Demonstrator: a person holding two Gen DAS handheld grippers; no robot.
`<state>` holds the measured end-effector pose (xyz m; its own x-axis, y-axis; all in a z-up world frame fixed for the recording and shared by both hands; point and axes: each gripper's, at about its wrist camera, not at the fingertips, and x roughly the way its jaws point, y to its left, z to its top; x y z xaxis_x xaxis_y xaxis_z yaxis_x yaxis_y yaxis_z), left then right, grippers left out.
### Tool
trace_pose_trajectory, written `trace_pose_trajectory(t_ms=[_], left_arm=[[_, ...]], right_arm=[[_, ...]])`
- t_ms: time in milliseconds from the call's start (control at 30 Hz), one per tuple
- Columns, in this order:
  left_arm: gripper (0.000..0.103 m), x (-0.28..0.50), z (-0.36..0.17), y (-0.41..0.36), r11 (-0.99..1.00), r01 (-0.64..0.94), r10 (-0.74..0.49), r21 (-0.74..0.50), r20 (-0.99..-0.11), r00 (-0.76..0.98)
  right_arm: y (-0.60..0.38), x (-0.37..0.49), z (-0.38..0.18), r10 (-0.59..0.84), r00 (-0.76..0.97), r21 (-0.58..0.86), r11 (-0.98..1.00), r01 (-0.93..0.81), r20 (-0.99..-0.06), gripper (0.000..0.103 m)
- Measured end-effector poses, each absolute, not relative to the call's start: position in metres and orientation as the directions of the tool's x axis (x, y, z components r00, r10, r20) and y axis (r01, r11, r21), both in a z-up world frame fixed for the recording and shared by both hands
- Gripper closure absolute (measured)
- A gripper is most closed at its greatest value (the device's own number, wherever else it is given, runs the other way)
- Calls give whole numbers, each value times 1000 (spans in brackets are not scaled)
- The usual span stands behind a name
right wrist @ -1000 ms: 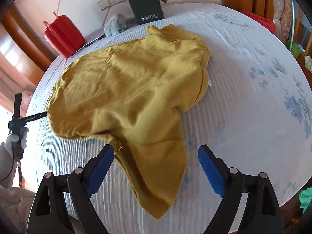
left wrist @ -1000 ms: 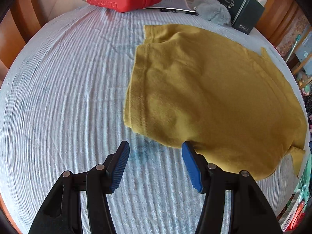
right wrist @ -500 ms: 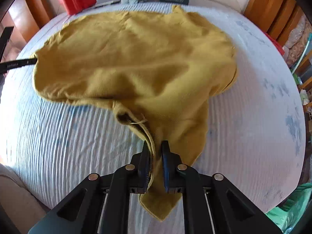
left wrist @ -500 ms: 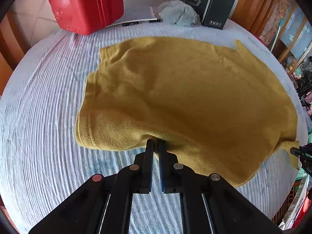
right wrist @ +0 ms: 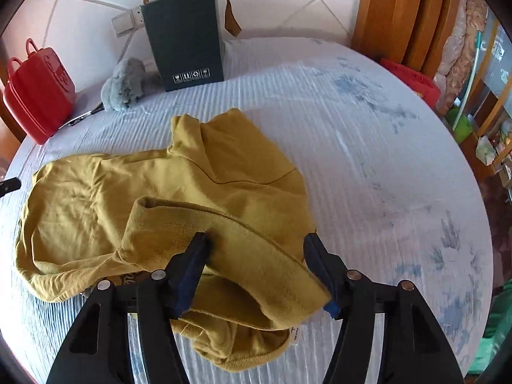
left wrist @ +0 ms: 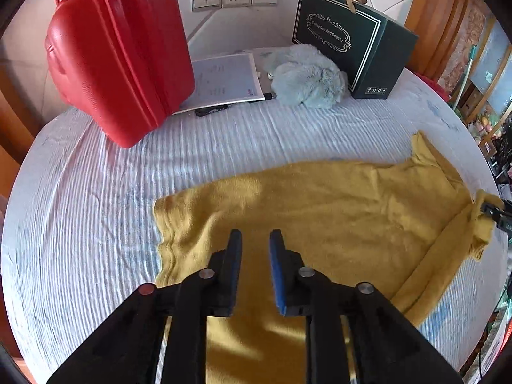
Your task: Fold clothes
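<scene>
A mustard-yellow garment [left wrist: 320, 211] lies on the white ribbed bed cover [left wrist: 96, 198], its near part folded over onto itself. My left gripper [left wrist: 254, 240] hovers over the garment's left part, jaws slightly apart and empty. In the right wrist view the garment [right wrist: 96, 192] is bunched, with a folded sleeve [right wrist: 243, 249] lying between the jaws. My right gripper [right wrist: 256, 243] is open above that sleeve, gripping nothing. Its tip shows at the far right of the left wrist view [left wrist: 497, 212].
A red hard case [left wrist: 118, 54] stands at the back left. A notebook with a pen [left wrist: 224, 83], a pale blue plush [left wrist: 307, 80] and a dark green gift box [left wrist: 348, 41] lie along the wall. Wooden bed frame [right wrist: 403, 16] at right.
Both grippers were shut on the garment's near edge half a second ago. They carried it forward over the garment, then opened and let go; the garment now lies folded.
</scene>
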<state>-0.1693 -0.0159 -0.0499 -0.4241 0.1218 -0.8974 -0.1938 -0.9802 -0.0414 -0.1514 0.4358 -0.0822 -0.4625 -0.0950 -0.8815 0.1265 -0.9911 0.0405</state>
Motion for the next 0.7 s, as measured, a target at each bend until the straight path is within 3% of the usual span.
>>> trace_pose_trajectory(t_ms=[33,100,167,533,700], left_arm=[[59,-159,-51,-22,-980,-193,123,-44,-900,-419],[54,-133,-56,-36,-983,-181,115,-42,-903,-413],[54,-109,-66,-52,-987,-150,107,-51,-913,-394],[53,-39,-111,-76,-987,-19,155,-158,-934,-323],[53,-36,-118,-62,-990,-32,141,-139,-928,-344]], right_arm=[[437,-151,-86,-106,-454,59,-991,117,-885,41],[443,-147,-89,-146,-450,109,-988,107,-881,38],[448,-136,-89,-167,-446,135,-985,104,-879,29],[432,-103,-86,-182,-479,106,-978,182,-859,29],[426,-101,-86,-193,-477,111,-974,195,-857,21]])
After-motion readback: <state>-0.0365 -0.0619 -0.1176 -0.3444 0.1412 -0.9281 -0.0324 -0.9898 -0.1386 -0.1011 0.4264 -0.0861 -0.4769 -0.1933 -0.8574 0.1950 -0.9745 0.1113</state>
